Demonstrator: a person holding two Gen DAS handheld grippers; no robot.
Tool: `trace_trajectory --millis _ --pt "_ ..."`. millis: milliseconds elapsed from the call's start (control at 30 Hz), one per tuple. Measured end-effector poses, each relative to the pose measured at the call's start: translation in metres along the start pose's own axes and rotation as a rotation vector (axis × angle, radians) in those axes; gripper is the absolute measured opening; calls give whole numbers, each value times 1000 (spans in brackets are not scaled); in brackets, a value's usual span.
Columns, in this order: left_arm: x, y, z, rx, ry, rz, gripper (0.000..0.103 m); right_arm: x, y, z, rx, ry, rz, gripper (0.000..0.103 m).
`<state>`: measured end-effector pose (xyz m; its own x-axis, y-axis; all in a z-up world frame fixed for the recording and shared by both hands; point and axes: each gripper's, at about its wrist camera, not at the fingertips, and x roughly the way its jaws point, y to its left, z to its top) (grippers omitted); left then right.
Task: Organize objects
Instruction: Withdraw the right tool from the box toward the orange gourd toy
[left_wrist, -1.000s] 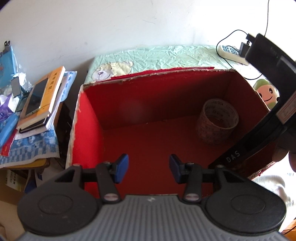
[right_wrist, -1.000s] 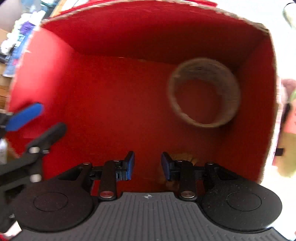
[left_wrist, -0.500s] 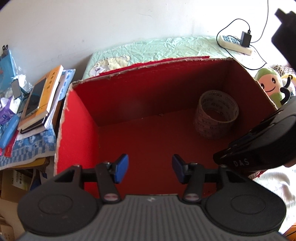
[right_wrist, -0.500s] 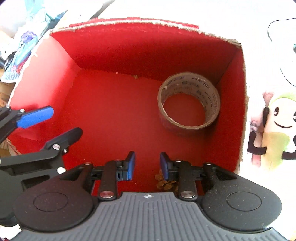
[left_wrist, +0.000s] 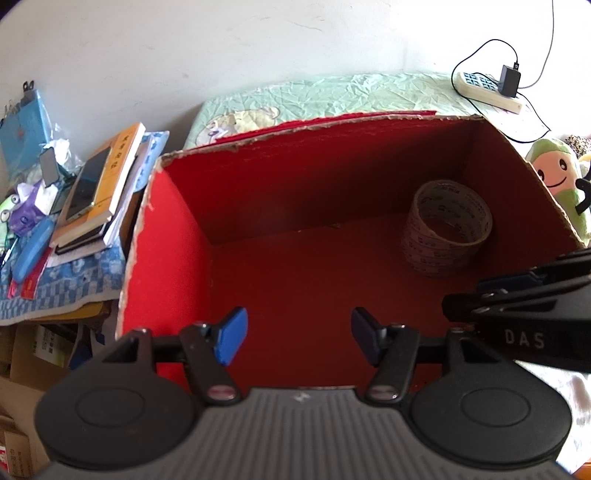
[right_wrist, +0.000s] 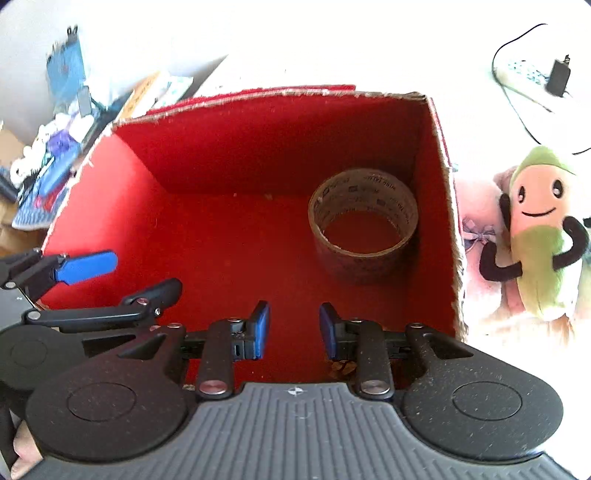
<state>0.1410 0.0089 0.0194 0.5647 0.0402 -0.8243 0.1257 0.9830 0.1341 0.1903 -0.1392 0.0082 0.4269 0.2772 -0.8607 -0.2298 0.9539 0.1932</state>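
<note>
One red box (left_wrist: 173, 258), open at the top with ragged cardboard edges, fills both wrist views, and it holds a single roll of tape (left_wrist: 447, 229), brown and printed, which lies flat on the box floor in the far right corner, just beside the right wall and near the back wall. Two grippers hang over the near rim. The left gripper (left_wrist: 299, 338) points down into the box with its blue pads well apart; its jaws have just been opening and nothing lies between them. The right gripper (right_wrist: 293, 330) also points down into the box, its two blue pads standing at a narrow gap, parted and empty. Each gripper shows at the edge of the other's view. Outside the box, on the right, one green and yellow plush toy (right_wrist: 543, 229) with a smiling face and black arms lies on the pale bedding. Farther back sits one power strip (left_wrist: 487, 90) with one black charger plugged into it. On the left stands one stack of books (left_wrist: 99, 192) with a phone (left_wrist: 86, 190) on top, among other small clutter.
</note>
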Motion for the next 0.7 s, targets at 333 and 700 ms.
trace_trajectory --millis 333,700 --pt "-2 2 -5 -39 -12 51 78 -5 13 -20 28 -102 -42 30" --pt "1 10 -8 -63 -13 79 94 2 18 -24 21 -150 -91 34"
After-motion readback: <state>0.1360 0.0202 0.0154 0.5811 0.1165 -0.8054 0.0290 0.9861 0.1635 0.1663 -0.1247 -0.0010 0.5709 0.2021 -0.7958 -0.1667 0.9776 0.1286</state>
